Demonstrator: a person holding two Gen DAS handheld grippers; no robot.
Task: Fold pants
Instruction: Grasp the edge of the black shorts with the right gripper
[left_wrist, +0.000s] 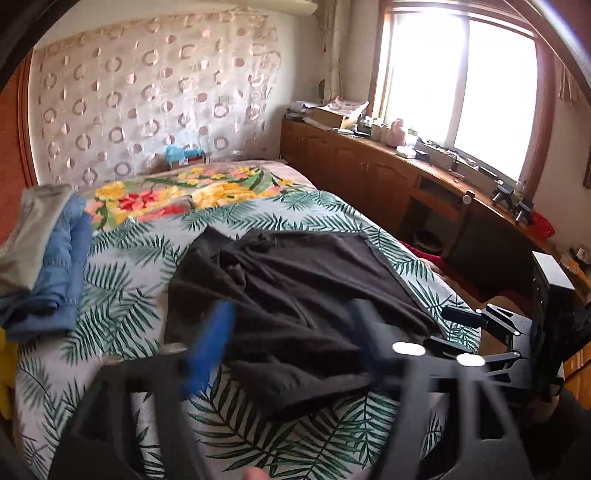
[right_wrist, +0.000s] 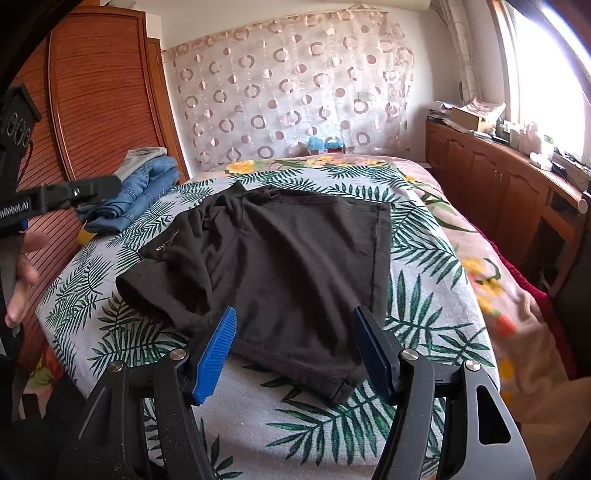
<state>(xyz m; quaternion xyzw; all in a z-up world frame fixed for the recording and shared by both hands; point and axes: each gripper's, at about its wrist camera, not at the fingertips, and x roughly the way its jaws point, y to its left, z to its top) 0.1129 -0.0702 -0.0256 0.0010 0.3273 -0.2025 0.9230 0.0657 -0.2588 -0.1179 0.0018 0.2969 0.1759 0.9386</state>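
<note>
Dark brown pants (right_wrist: 288, 266) lie folded and partly rumpled on the leaf-print bedspread (right_wrist: 417, 317); they also show in the left wrist view (left_wrist: 295, 295). My right gripper (right_wrist: 293, 332) is open and empty, its blue-padded fingers (right_wrist: 216, 350) hovering over the near hem. My left gripper (left_wrist: 291, 325) is open, blurred, above the near left part of the pants. The other gripper shows at right in the left wrist view (left_wrist: 480, 325) and at left in the right wrist view (right_wrist: 74, 194).
Folded jeans and a grey garment (right_wrist: 144, 188) are stacked at the bed's far left, also seen in the left wrist view (left_wrist: 51, 258). A wooden wardrobe (right_wrist: 99, 103) stands left. A cluttered wooden cabinet (left_wrist: 424, 173) runs under the window at right.
</note>
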